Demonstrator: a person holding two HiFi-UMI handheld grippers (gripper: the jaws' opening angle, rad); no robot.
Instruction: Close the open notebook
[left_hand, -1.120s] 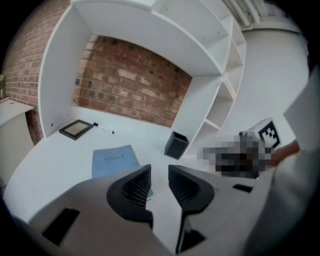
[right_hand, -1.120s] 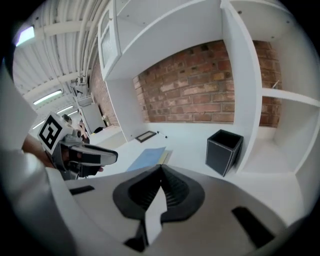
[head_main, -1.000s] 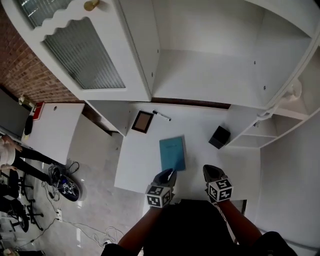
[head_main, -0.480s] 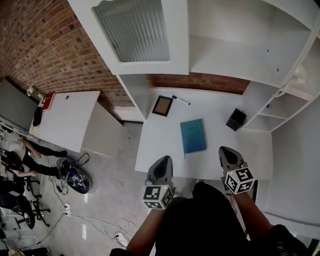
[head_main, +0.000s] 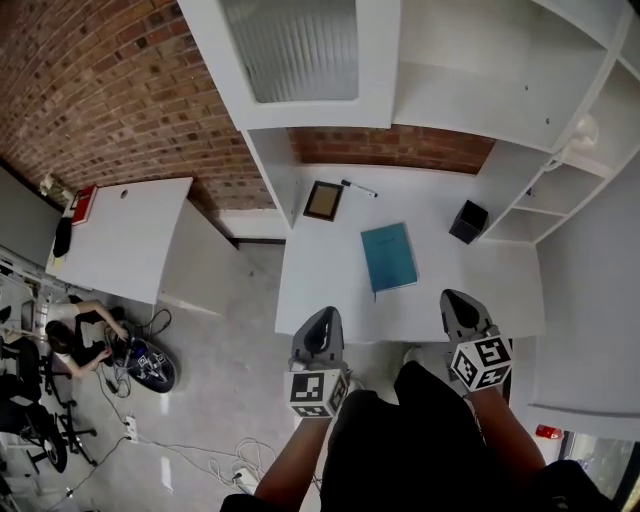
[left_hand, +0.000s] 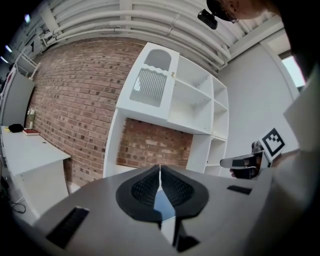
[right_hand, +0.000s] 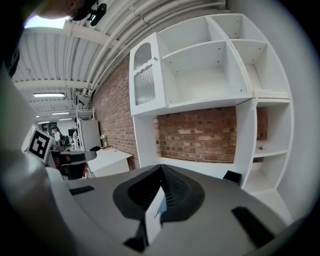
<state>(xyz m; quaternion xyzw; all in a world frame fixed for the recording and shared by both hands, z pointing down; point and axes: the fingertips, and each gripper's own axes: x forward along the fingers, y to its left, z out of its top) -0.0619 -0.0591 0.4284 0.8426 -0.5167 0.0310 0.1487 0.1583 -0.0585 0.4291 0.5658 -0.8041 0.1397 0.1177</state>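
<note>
Seen from overhead, the dark-framed thing (head_main: 322, 200) on the counter (head_main: 330, 290) is too small to tell, perhaps a picture, the shelf unit (head_main: 470, 100) runs off the top edge, and the left gripper (left_hand: 160, 169) hides all but a blue sliver of the notebook (left_hand: 163, 206).

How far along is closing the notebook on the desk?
Looks done: the teal notebook lies closed, cover up, on the white desk. Nothing is in hand: the left gripper and right gripper are shut, empty and apart from it. Nothing appears left.

On the desk (head_main: 330, 290), the notebook (head_main: 389, 257) lies centre; frame (head_main: 322, 200) and pen (head_main: 358, 187) behind it (leftward), box (head_main: 468, 221) to its right.
</note>
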